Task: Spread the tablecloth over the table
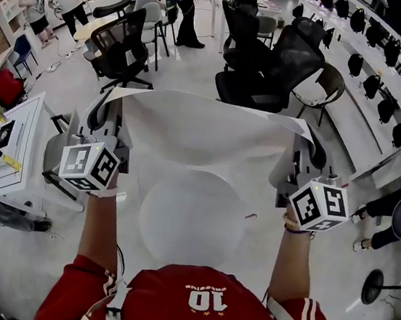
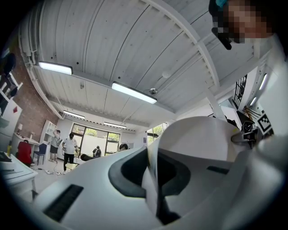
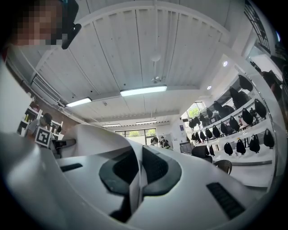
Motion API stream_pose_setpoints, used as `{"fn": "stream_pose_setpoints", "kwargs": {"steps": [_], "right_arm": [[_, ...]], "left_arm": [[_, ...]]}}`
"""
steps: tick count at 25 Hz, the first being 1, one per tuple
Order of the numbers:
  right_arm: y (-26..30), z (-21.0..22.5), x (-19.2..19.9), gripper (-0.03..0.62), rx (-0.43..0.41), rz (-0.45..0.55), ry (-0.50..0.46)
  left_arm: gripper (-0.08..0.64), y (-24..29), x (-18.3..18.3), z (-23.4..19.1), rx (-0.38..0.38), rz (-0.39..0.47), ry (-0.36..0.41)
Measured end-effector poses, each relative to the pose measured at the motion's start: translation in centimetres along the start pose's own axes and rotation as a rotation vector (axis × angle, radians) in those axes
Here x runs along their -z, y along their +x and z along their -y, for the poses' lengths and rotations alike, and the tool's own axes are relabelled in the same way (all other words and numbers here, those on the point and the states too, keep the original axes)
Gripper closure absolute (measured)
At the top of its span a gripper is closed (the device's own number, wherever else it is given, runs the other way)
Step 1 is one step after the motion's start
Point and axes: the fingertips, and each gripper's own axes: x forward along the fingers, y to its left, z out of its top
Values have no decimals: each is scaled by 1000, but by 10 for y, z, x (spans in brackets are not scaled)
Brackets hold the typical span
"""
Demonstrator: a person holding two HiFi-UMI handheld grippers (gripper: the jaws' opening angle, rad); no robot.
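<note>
L gripper (image 1: 112, 106) & R gripper (image 1: 302, 138) are each pinching shut on a cloth (image 1: 196, 140) corner, stretching it out. Best, imo: pulling evenly, centring over table (image 1: 184, 227) before lowering.

- left gripper (image 1: 111, 107) jaws clamped together on tablecloth (image 1: 202, 145) corner
- right gripper (image 1: 302, 140) jaws clamped on the other corner
- left forearm (image 1: 100, 226) and right forearm (image 1: 290, 266) bare, stretched forward, well apart
- both grippers level with each other, tipped slightly up
</note>
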Motion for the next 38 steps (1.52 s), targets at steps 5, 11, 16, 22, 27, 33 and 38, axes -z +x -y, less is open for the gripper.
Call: {"fn": "stream_pose_setpoints", "kwargs": {"steps": [5,11,16,22,27,33,38], "right_arm": [[15,12,15,575,-2,-29,6],[14,24,43,575,11,-79,29],[1,16,60,576,10,-118,39],[-22,9,84,576,25,-168,67],[-48,7,96,575,37,-197,92],[-74,-4,112,576,52,-235,109],[-96,-15,125,576,57,-267,123]], "left_arm": [[552,13,8,2,4,-4,12],[552,3,40,11,21,-69,3],[551,-18,59,10,16,-116,-12],[552,-48,83,8,5,-176,-49],[551,-72,93,17,16,-209,-57],[552,-100,109,18,22,-262,-71],[552,-125,124,18,33,-298,-89]]}}
